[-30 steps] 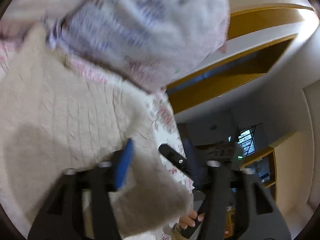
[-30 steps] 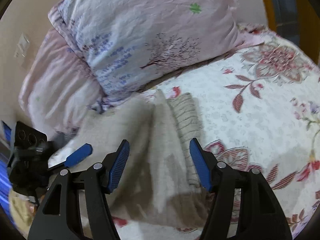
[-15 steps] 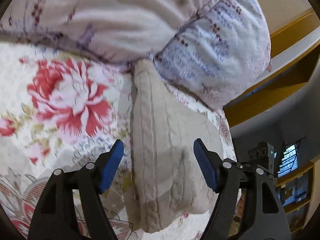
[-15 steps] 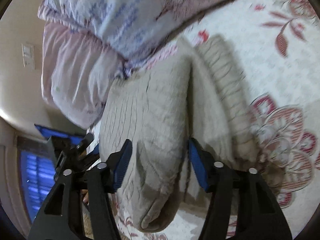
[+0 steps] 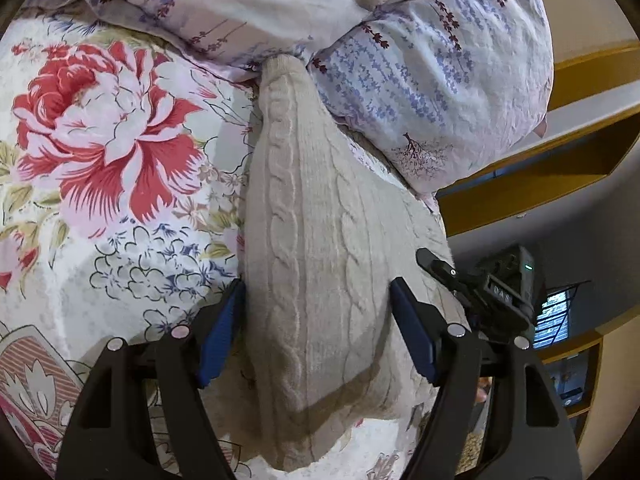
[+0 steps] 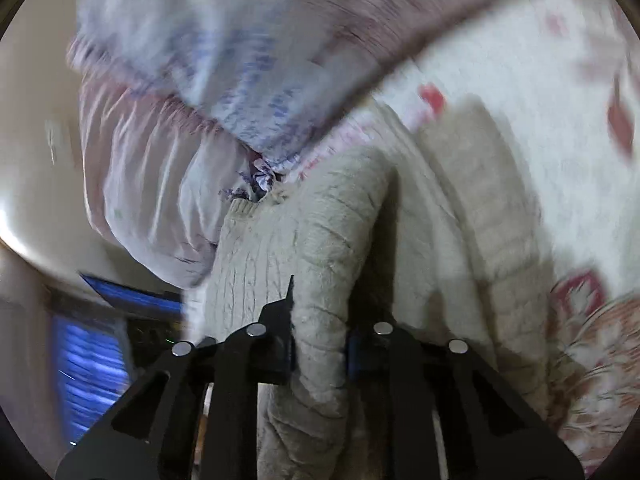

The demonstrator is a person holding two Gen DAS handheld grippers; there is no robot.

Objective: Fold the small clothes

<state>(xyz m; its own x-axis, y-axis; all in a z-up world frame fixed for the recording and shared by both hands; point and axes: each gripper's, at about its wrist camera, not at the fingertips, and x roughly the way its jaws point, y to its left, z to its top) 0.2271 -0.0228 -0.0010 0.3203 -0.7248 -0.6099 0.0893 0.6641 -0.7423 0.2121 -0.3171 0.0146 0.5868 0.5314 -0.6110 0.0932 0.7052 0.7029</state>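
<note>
While the right tool (image 6: 319,354) is just being clamped on the sweater (image 5: 320,248), the left tool (image 5: 316,328) is spread open astride it — its grip is needed next.

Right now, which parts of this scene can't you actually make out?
- Far end of the beige sweater: left wrist view, tucked under the pillows.
- Bedspread pattern: right wrist view, motion blur.
- Right claw pads: sunk in the knit fold.
- Sweater's near edge: right wrist view, cut off by the frame.

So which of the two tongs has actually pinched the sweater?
The right tongs: their pads squeeze a fold of the beige sweater. The left tongs only straddle it, open.
</note>
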